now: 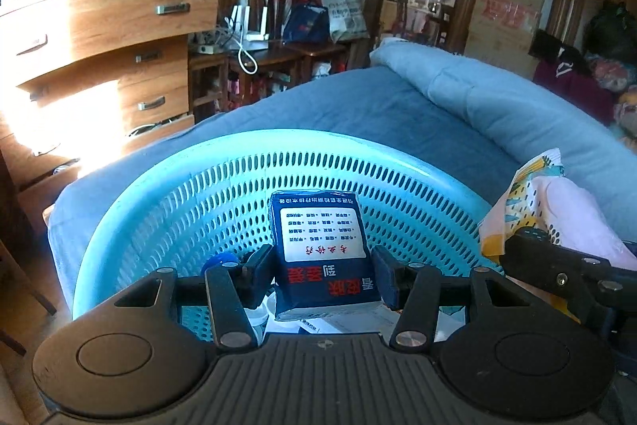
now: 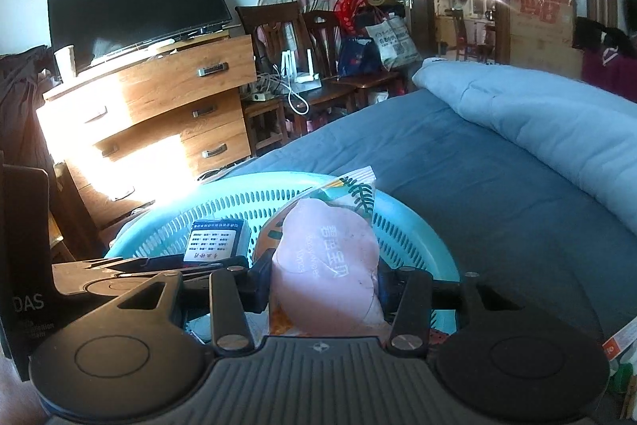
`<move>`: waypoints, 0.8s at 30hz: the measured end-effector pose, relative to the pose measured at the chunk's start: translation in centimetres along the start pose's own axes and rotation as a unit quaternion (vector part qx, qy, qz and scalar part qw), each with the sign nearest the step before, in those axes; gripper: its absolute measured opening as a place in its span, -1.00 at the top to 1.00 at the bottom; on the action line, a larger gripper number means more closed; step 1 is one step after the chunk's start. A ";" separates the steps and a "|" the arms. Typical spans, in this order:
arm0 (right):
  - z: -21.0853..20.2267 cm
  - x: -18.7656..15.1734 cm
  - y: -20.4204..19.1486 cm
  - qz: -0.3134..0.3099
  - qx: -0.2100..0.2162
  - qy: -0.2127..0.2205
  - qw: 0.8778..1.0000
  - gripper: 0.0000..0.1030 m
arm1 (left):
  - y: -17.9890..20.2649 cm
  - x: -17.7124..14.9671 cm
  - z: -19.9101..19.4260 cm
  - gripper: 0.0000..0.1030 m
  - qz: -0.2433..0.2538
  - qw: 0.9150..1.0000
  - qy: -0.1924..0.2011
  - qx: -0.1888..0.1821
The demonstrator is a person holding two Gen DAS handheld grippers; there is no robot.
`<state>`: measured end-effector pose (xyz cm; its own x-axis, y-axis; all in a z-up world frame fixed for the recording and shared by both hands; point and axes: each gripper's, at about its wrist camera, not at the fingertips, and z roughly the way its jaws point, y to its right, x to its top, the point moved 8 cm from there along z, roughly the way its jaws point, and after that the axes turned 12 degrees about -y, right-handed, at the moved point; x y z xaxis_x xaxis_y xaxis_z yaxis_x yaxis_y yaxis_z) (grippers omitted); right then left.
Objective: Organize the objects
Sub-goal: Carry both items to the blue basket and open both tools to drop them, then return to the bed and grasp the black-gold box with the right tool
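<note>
The left gripper (image 1: 323,275) pinches a dark blue packet (image 1: 323,253) over the light blue perforated basket (image 1: 167,202), which sits on the bed (image 1: 378,106). Just beside it, the right gripper (image 2: 323,285) pinches a pink wipes pack (image 2: 328,265) above the same basket.

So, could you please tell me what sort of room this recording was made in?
Most likely a lived-in bedroom at home. A bed with a blue sheet and a rolled quilt fills the right side, a wooden chest of drawers carries a television, and bags and chairs are piled by the door.
</note>
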<state>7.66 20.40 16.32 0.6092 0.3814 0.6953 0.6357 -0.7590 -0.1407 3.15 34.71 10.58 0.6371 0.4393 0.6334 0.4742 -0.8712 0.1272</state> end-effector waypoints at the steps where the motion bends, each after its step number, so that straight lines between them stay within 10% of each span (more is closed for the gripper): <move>1: 0.0 0.0 0.0 0.000 -0.001 0.000 1.000 -0.02 | -0.1 0.0 0.1 -0.06 0.000 1.000 -0.001 0.001; 9: -1.5 0.0 0.9 0.004 -0.009 0.022 1.000 -0.61 | -0.3 0.5 -0.4 -0.48 -0.005 1.000 0.011 0.004; 16: -11.8 -7.6 6.1 0.052 -0.071 0.177 0.980 -1.00 | 4.8 0.4 -4.8 -0.61 0.030 0.996 0.063 -0.061; 24: -14.9 -26.2 23.5 0.148 -0.251 0.011 0.957 -0.70 | 20.8 -4.7 -6.6 -0.73 0.154 0.970 0.062 -0.178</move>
<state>-0.44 -15.28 5.32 0.7144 0.1033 0.6921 0.1260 -0.9919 0.0180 5.96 13.10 15.29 0.6266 0.1356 0.7675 0.0197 -0.9872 0.1583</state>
